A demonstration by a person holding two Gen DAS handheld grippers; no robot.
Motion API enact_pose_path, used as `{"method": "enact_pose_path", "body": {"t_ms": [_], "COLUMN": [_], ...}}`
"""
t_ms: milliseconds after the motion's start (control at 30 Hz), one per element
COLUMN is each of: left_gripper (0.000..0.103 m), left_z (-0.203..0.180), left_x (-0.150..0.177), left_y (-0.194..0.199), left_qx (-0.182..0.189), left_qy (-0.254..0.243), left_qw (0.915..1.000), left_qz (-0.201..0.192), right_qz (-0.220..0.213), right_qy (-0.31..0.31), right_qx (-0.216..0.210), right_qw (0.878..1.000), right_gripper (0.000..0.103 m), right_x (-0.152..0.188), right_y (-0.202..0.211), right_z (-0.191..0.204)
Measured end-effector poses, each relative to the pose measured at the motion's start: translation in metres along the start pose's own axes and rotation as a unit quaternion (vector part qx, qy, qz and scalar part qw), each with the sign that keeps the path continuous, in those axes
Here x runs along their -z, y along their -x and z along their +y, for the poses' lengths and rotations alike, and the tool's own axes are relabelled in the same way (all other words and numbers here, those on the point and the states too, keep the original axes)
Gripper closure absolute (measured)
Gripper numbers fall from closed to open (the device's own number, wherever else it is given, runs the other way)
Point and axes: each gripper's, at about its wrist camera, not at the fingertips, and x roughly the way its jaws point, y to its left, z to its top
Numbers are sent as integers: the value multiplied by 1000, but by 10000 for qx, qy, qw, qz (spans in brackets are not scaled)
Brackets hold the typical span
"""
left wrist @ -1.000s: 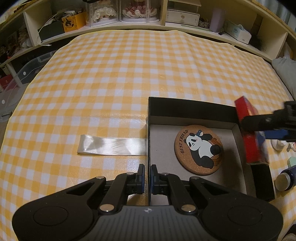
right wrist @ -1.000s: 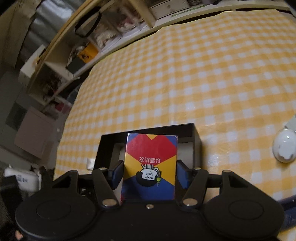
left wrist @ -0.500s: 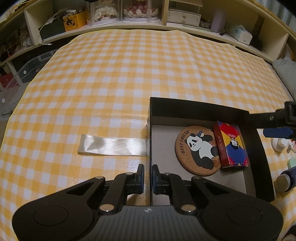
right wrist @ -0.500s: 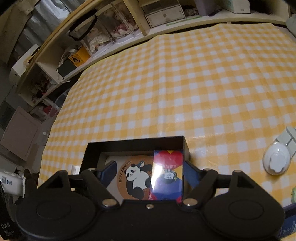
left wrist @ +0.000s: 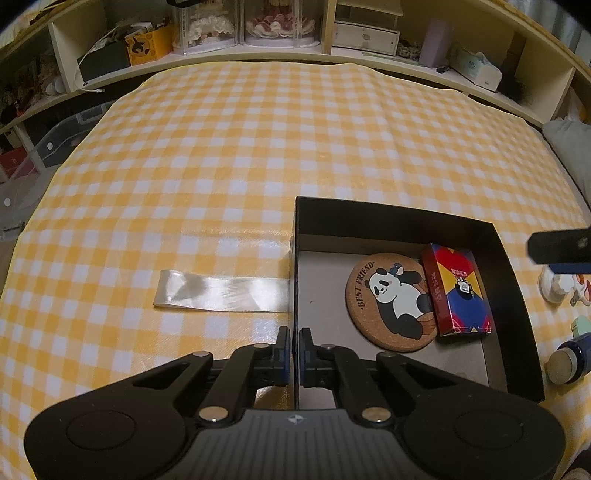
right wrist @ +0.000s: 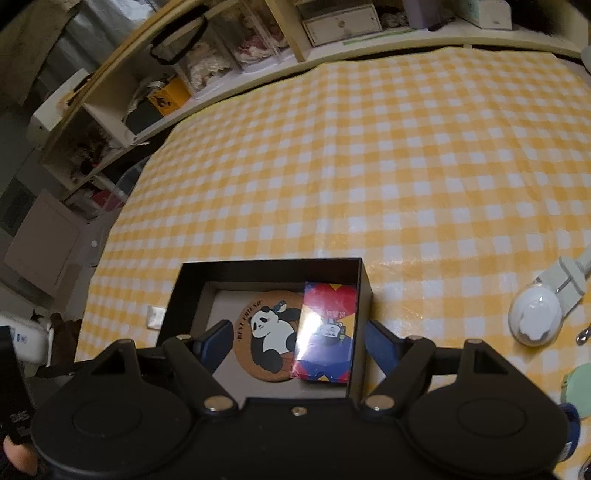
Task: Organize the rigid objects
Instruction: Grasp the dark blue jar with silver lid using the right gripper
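A black open box (left wrist: 388,218) (right wrist: 364,291) sits on the yellow checked tablecloth. Inside lie a round cork panda coaster (left wrist: 388,301) (right wrist: 264,328) and a red, blue and yellow card box (left wrist: 458,293) (right wrist: 327,328), partly resting on the coaster. My left gripper (left wrist: 294,341) is shut on the box's left wall near its front corner. My right gripper (right wrist: 291,345) is open and empty, above the box's near side; one of its fingers (left wrist: 561,245) shows at the right edge of the left wrist view.
A clear tape strip (left wrist: 221,291) lies left of the box. Right of the box are a white round gadget (right wrist: 535,319), a pale green item (right wrist: 580,384) and a dark blue bottle (left wrist: 569,360). Shelves with boxes and display cases (left wrist: 243,26) line the far edge.
My right gripper carried the card box over the black box, opened and let it go. The card box now lies flat inside, and the right gripper has drawn back. The left gripper held still.
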Motion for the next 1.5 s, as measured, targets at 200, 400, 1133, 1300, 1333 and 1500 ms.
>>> {"method": "enact_pose_path", "body": {"t_ms": [200, 400, 1133, 1300, 1333, 1500], "left_gripper": [98, 98, 98, 98, 98, 98], "left_z": [-6, -6, -8, -8, -8, -8], "left_x": [-1, -1, -1, -1, -1, -2], "left_y": [4, 4, 8, 7, 7, 7], "left_qx": [-63, -71, -62, -65, -65, -65], "left_qy": [-122, -130, -173, -167, -168, -170], "left_qw": [9999, 9999, 9998, 9998, 9998, 9998], "left_qz": [-69, -72, -71, -72, -72, -70], "right_qz": [-325, -845, 887, 1155, 1154, 1210], "right_qy": [475, 1349, 5275, 5942, 6137, 6585], "right_qx": [-41, 203, 1430, 1864, 2050, 2362], "right_qw": [9983, 9870, 8327, 7739, 7537, 7043], "right_gripper": [25, 25, 36, 38, 39, 45], "right_x": [-5, 0, 117, 143, 149, 161], "right_y": [37, 86, 27, 5, 0, -11], "right_z": [3, -5, -5, -3, -4, -8]}}
